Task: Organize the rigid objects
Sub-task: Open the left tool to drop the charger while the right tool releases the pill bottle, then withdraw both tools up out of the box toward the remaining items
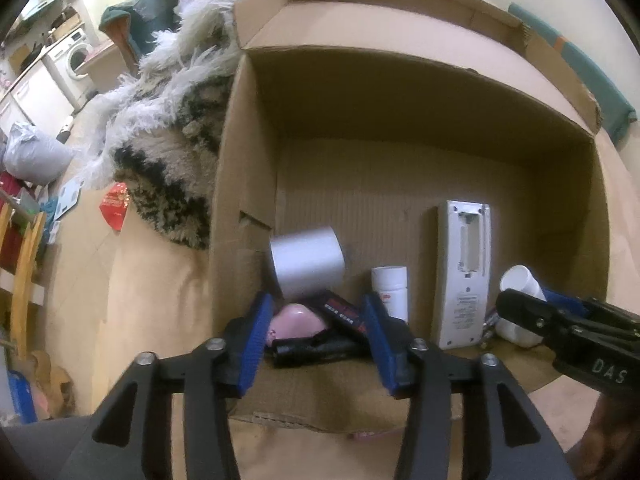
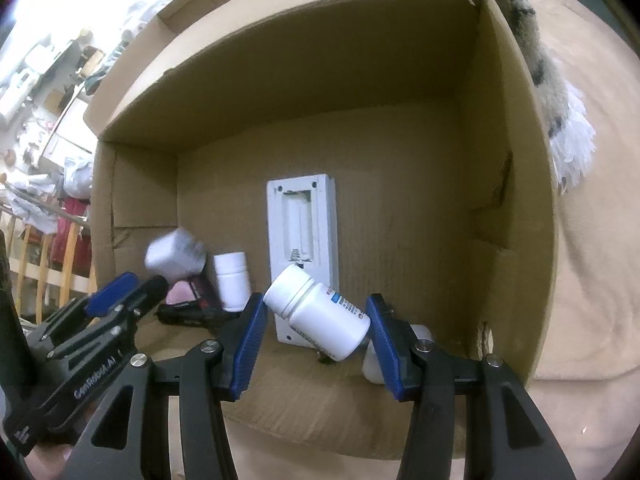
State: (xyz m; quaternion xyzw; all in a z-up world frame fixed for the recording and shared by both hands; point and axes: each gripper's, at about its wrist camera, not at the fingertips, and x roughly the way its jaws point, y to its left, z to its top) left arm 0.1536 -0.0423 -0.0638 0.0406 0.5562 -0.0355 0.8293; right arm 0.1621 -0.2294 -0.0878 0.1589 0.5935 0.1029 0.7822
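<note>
Cardboard box holds three white bottles; right fingers grip one, left fingers apart.

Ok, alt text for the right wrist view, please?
The right gripper clamps a tilted white pill bottle inside an open cardboard box. Behind it lies a white remote, battery bay exposed; the left gripper is at left.

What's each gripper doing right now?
Left gripper: open, nothing held.
Right gripper: shut on the white plastic pill bottle.
</note>
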